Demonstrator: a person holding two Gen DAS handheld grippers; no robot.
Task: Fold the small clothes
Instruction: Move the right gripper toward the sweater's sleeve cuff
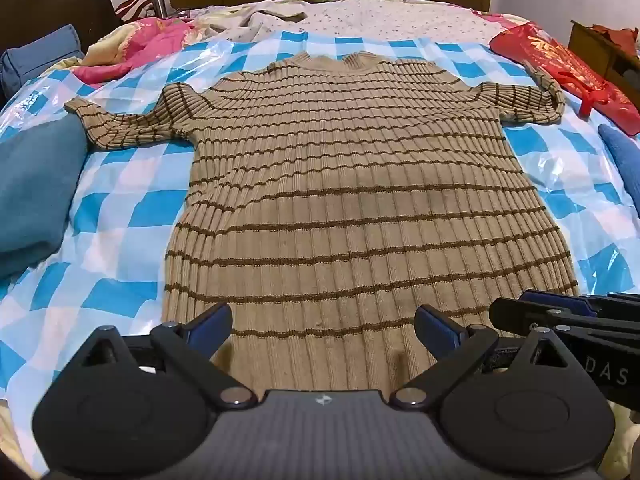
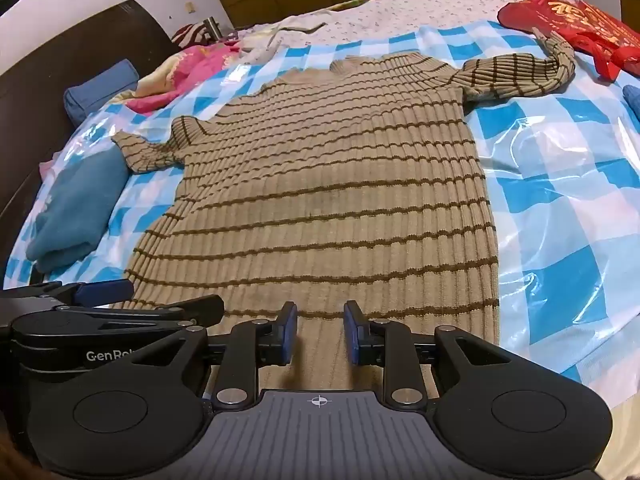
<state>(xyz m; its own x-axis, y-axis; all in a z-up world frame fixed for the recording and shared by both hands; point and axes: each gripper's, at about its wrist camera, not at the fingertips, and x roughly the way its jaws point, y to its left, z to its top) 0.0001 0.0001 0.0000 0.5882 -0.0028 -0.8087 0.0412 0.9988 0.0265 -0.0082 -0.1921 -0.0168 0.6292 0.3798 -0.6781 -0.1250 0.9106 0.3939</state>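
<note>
Left claw (image 1: 324, 324) sat nearest the lens, fingers spread wide and pinching nothing, over the bottom part of the sweater (image 1: 352, 200); whether the pads touched the knit could not be told. Right claw (image 2: 320, 330) was just beside it on the right, fingers partly spread with a narrow gap and nothing between them, also over the hem end. Both claws were side by side at the near end of the garment, so neither was clearly nearer; the left covered the left half of the hem, the right sat a bit toward the right half.

Sweater lay flat on the blue-and-white checked plastic sheet (image 1: 132, 184) spread on the bed. It stretched straight ahead of both claws: long axis ran near to far, hem close, collar far. Short sleeves stuck out left and right at the far end; the right sleeve cuff curled up near the red bag (image 1: 560, 68).

A folded blue garment (image 1: 36, 200) lay left of the sweater, touching or just beside the left sleeve. Pink bedding (image 1: 132, 48) sat farther back left.

Writing: "GenRo…" partly readable on the left claw body in the right wrist view; "DAS" on the right claw body in the left wrist view. Yellow characters on the red bag, not readable.

Likely next move, a judgement: grip the hem and carry it away toward the collar.
</note>
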